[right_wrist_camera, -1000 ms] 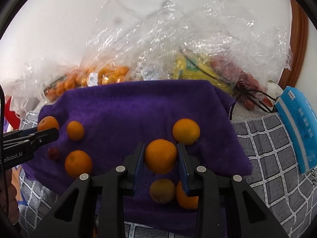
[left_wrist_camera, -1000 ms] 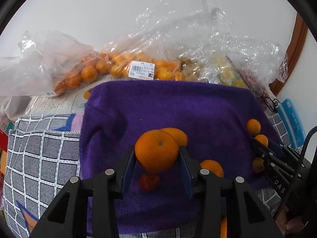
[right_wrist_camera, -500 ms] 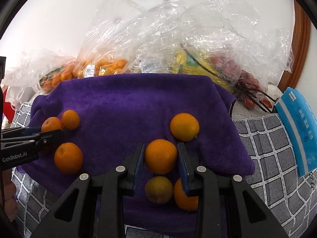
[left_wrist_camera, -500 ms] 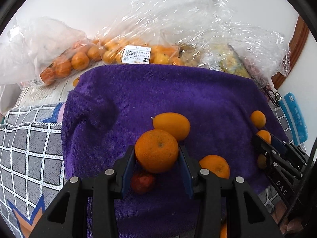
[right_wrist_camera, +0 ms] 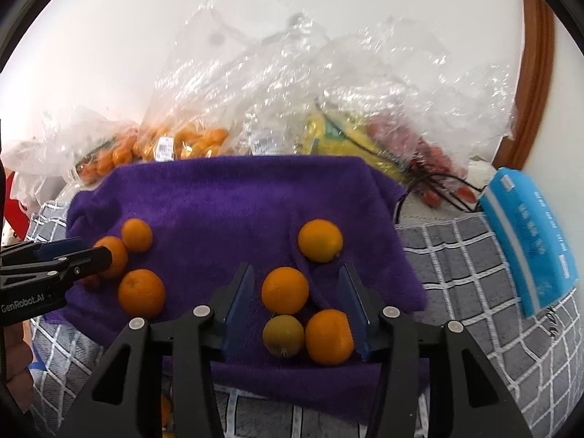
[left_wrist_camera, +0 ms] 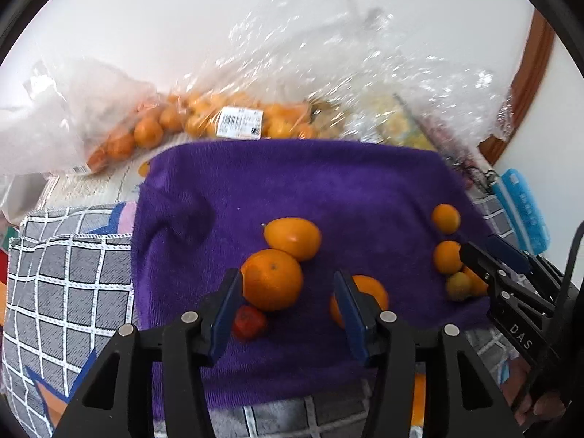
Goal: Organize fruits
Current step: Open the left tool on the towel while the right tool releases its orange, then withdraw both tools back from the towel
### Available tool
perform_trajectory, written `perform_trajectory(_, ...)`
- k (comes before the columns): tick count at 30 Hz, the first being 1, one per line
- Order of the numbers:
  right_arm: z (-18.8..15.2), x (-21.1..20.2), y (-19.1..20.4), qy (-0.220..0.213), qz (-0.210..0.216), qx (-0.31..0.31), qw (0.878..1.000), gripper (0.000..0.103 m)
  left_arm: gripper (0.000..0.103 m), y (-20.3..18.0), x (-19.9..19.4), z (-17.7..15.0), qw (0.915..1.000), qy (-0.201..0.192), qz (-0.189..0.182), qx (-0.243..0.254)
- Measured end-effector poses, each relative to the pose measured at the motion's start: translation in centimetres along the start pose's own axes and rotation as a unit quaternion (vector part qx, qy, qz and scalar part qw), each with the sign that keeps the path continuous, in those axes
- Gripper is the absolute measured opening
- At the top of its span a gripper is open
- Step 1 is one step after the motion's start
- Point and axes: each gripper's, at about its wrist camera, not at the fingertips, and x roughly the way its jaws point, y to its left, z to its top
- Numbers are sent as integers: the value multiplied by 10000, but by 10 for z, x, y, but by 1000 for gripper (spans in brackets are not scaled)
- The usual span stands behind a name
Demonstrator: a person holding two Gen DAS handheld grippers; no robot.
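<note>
Oranges sit loose on the purple towel (left_wrist_camera: 328,182), both grippers released. Left gripper (left_wrist_camera: 288,306) jaws spread, one orange (left_wrist_camera: 272,279) touching the left jaw, small red fruit (left_wrist_camera: 249,323) just under it. Right gripper (right_wrist_camera: 297,306) spread around another orange (right_wrist_camera: 285,290), clear of both jaws. Back straight out, don't nudge. Skins glossy, round, will roll. Bagged fruit (left_wrist_camera: 219,124) beyond the towel's far edge
</note>
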Motion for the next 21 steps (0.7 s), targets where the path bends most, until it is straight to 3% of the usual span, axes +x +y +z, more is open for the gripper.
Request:
perform_trajectory(8,0,-57,-6,-323,-207,101,9992,53,50,-6,-50,-12,9994,-330,-121,-57)
perform_trajectory(13,-7,-96,-24,-601,-330,594,9959,53,50,-7,-79,-23,9990,-429,-62,-46)
perform_trajectory(21,-22,-141,-45,-574,-348,882,9938,53,50,-12,-109,-42,9989,-470,-25,-15)
